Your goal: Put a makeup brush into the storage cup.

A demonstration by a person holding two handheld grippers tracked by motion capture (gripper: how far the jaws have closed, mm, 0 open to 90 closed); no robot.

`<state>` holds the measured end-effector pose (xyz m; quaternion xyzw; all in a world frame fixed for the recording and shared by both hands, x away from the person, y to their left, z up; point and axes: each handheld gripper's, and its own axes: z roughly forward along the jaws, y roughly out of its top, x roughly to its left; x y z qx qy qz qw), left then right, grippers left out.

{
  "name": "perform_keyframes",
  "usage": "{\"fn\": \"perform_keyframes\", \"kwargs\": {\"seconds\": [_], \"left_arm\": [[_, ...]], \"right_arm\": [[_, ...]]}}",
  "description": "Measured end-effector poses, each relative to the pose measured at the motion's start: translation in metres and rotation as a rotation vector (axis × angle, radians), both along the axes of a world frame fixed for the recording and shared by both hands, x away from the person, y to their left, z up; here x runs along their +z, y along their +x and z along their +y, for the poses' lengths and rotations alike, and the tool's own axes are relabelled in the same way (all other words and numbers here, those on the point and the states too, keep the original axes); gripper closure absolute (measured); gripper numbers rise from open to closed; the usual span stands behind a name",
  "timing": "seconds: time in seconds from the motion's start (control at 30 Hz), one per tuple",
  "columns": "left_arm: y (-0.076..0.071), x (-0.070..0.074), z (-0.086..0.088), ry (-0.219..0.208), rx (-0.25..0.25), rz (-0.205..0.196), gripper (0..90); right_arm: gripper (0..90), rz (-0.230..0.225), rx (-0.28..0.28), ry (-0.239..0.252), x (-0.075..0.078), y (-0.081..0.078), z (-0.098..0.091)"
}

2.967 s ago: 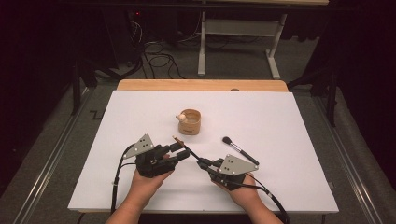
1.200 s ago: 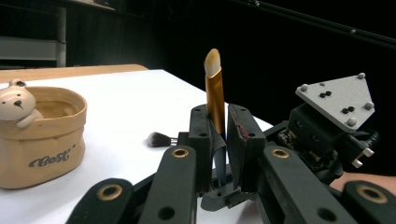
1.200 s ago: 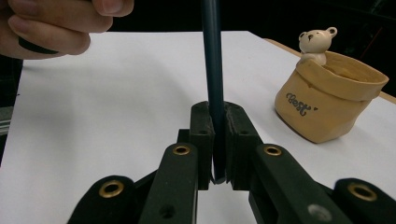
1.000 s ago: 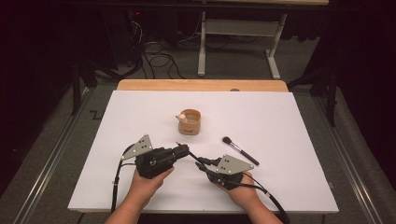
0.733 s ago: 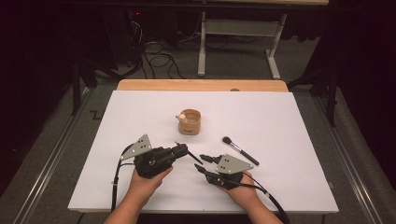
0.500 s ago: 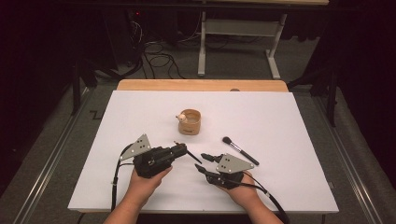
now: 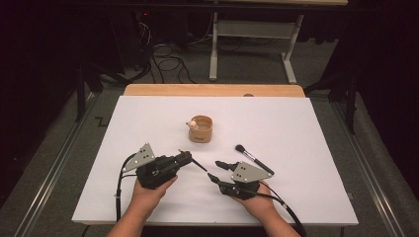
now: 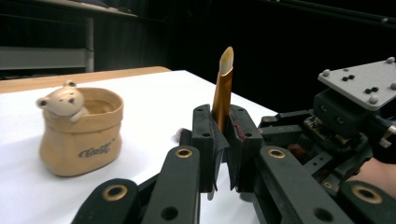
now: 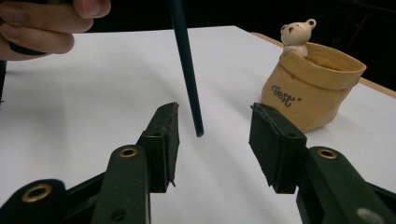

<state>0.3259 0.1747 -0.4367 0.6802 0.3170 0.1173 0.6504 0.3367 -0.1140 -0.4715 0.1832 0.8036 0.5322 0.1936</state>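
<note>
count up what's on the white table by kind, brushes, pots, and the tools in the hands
Makeup brushes: 2, the gold-ferruled brush clamped in the left tool, and the black brush lying on the table.
Bear pot: 1.
Tools: 2, with the right tool open.
Total: 5.

On the table [image 7: 316, 128], toward the middle and slightly to the far side: the bear pot [image 7: 200, 129]. To its right and nearer the person, lying flat on the table: a makeup brush [image 7: 254, 157], head toward the pot. At the near edge, left of centre: the left gripper [image 7: 187, 157], jaws clamped on a thin brush [image 7: 196, 163], its handle pointing right, above the tabletop. Right of that, well apart from the pot: the right gripper [image 7: 218, 171], jaws spread either side of the handle's tip, not touching it. Just behind the right gripper: the makeup brush.
</note>
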Motion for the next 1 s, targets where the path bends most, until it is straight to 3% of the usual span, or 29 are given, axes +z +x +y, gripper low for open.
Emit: {"fn": "perform_keyframes", "kwargs": {"seconds": [0.23, 0.47, 0.8, 1.0], "left_arm": [[-0.004, -0.002, 0.012, 0.034, 0.053, -0.006, 83.0], [-0.005, -0.008, 0.025, 0.029, 0.101, -0.013, 82.9], [-0.009, -0.009, 0.035, 0.056, 0.192, -0.028, 82.9], [-0.012, -0.013, 0.036, 0.082, 0.207, -0.027, 82.9]], "right_arm": [[50.3, 0.003, -0.020, 0.006, 0.002, 0.001, -0.006], [49.1, -0.003, -0.033, 0.027, 0.008, 0.002, -0.014], [42.0, 0.036, -0.080, 0.035, 0.013, 0.007, -0.039], [39.5, 0.034, -0.089, 0.028, 0.013, 0.006, -0.048]]}}
